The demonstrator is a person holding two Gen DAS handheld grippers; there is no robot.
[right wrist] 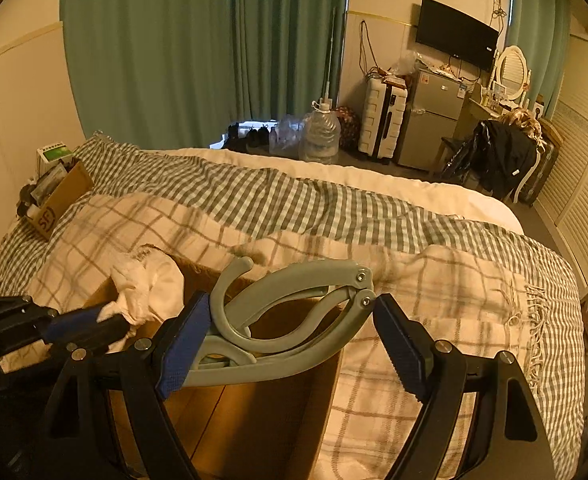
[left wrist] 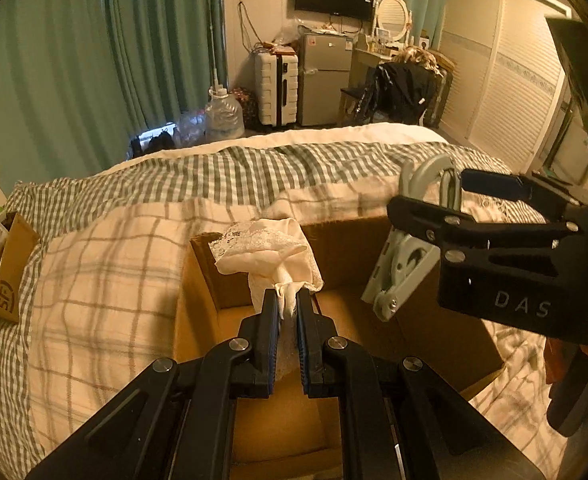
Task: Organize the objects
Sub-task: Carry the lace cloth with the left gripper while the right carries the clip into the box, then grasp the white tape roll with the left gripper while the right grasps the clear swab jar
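Observation:
My left gripper (left wrist: 287,300) is shut on a white lace-trimmed cloth (left wrist: 266,250) and holds it over an open cardboard box (left wrist: 222,332) on the bed. My right gripper (right wrist: 290,334) has its jaws wide around a grey folding hanger (right wrist: 294,312). The hanger rests against the left pad; the right pad stands just clear of its hinge. In the left wrist view the right gripper (left wrist: 426,204) holds the hanger (left wrist: 402,268) above the box's right side. The cloth (right wrist: 146,284) and box (right wrist: 254,416) also show in the right wrist view.
The box sits on a plaid blanket (left wrist: 106,280) over a gingham bedspread (right wrist: 334,208). A small cardboard box of packets (left wrist: 2,264) lies at the bed's left. Beyond the bed stand a water jug (left wrist: 224,114), suitcase (left wrist: 276,90), fridge (left wrist: 324,80) and chair with clothes (left wrist: 402,88).

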